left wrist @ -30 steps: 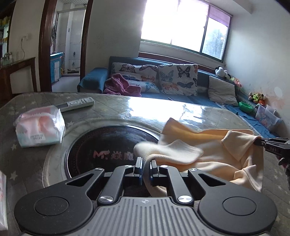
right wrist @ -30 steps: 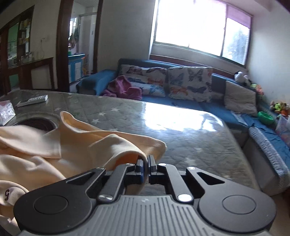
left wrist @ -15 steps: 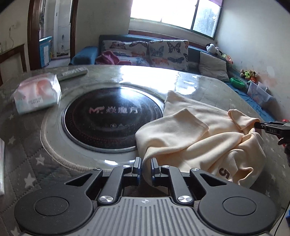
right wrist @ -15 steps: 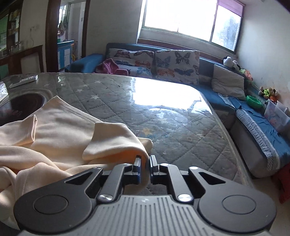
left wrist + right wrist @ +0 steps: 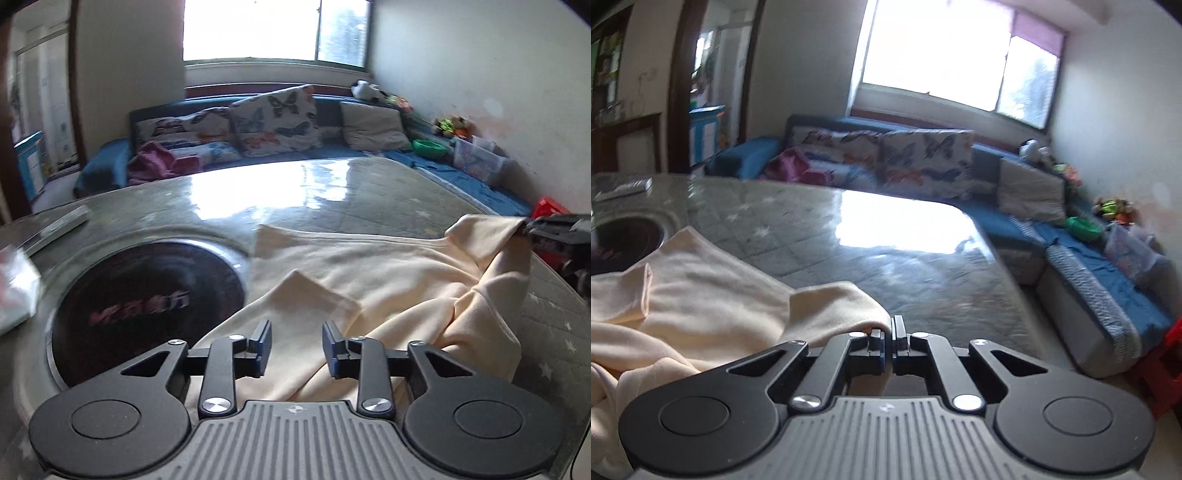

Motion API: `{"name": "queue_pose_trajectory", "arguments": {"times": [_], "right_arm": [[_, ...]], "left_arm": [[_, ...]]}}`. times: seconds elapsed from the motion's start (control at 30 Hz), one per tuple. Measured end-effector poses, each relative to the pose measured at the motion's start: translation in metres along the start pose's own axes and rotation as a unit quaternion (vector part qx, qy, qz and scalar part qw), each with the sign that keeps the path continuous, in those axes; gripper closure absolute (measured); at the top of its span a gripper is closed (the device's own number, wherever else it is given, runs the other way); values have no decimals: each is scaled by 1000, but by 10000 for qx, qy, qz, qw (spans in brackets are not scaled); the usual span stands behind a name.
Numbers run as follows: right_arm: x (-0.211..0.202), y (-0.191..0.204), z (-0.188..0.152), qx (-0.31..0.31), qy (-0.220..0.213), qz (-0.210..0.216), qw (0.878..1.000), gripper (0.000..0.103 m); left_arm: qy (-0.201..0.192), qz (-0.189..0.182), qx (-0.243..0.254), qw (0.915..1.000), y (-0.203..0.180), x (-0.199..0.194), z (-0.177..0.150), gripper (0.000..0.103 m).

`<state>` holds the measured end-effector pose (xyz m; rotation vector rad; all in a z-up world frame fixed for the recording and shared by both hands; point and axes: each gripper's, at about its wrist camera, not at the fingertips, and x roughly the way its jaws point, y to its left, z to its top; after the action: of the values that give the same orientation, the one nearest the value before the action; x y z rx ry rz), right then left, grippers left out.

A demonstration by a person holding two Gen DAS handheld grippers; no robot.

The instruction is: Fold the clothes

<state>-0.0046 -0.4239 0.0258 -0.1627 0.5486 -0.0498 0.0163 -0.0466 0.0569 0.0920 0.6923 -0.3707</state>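
Left gripper (image 5: 296,345) jaws apart, nothing between them; cream garment (image 5: 388,280) spreads just ahead of and under its fingers, over the table (image 5: 369,192); black round cooktop (image 5: 147,295) ahead-left, garment edge overlapping its rim. Right gripper (image 5: 888,334) jaws together, clamped on a fold of the cream garment (image 5: 701,295), cloth trailing left of it; sofa (image 5: 1071,236) beyond.

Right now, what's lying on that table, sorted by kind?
Garment: 1
Remote: 1
Tissue pack: 1
Total: 3
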Motion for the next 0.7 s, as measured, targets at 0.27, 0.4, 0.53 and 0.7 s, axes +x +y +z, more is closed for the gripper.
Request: {"name": "queue_pose_trajectory", "arguments": {"times": [0.27,0.4,0.53,0.7], "right_arm": [[-38,-61,-44,977,656,-634,9910,75],[-45,-67,-71,973,937,-937,9864,58],[-53,-63,-72,1040,857,-847,9872,46],[-51,-59,-65,1031,862,-743,9881,34]], "left_arm": [[167,-22,484,9987,-21,38,-2,55],[250,-33,726,9970,-32,57,-2,56],[160,-53,861,9961,-36,63,-2,70],[-142,20,460,9988,-18,51,2,100]]}}
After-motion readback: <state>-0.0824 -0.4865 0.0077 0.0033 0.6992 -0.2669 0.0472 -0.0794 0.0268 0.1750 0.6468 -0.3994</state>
